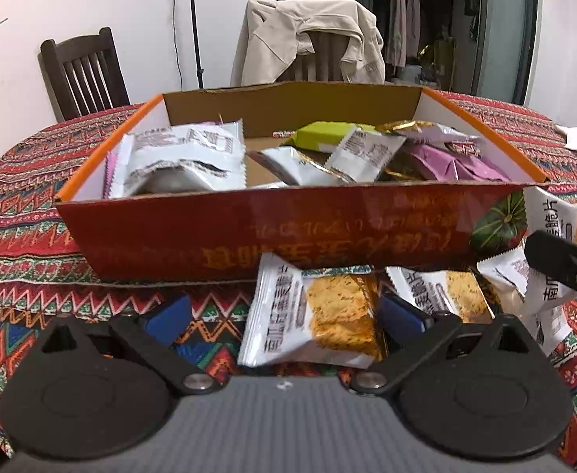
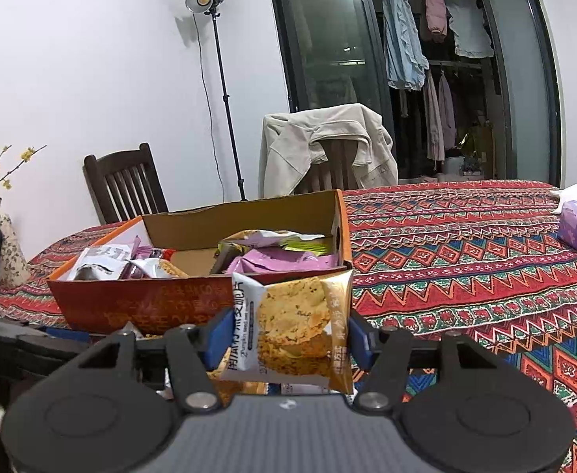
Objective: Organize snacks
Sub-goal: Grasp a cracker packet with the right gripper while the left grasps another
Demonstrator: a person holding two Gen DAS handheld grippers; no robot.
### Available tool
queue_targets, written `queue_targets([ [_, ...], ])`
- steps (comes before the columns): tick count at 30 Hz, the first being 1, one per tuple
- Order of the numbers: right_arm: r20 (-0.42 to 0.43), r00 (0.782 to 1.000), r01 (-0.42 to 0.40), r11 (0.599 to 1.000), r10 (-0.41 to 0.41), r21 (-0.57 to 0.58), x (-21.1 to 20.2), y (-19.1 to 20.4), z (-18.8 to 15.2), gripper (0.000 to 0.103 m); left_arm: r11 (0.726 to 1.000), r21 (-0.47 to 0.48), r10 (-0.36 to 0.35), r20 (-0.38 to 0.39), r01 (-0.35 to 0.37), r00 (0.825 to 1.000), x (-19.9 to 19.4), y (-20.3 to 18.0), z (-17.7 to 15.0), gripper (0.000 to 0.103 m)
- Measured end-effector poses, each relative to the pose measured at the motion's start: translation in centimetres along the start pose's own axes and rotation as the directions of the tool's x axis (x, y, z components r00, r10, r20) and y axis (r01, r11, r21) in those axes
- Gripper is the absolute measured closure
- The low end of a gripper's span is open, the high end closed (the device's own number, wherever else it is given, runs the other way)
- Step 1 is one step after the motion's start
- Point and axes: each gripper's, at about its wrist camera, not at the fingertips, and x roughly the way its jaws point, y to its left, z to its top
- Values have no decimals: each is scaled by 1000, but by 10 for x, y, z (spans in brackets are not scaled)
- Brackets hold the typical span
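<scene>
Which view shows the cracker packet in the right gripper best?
The right wrist view: the cracker packet stands upright between the right gripper's blue pads, print legible. The left wrist view shows it only partly at its right edge.

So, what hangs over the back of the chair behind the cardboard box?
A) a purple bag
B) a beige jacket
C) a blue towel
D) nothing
B: a beige jacket is draped over the back of the chair behind the cardboard box; it also shows in the left wrist view.
</scene>
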Motion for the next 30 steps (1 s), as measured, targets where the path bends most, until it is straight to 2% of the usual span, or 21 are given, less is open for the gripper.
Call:
queue_targets([
  [7,-13,1000,-1,1000,1,-6,3,1,0,42,1000,16,-20,14,20,1000,3,-4,-5,1],
  [10,-17,1000,0,1000,0,-7,4,3,-1,42,998,19,-54,13,54,998,2,-4,-7,17],
  [11,-17,1000,0,1000,0,-6,4,2,0,42,998,22,-61,19,61,998,0,-4,-7,27],
  [14,-16,1000,-4,1000,4,-7,4,2,0,42,996,25,-81,30,80,996,-3,-3,-9,36],
  [19,-5,1000,-20,1000,19,-11,2,1,-1,42,996,18,-83,37,83,996,-7,0,-9,41],
  [30,30,998,-59,998,60,-4,-4,0,-1,42,995,42,-94,119,89,988,-40,-1,-8,41],
])
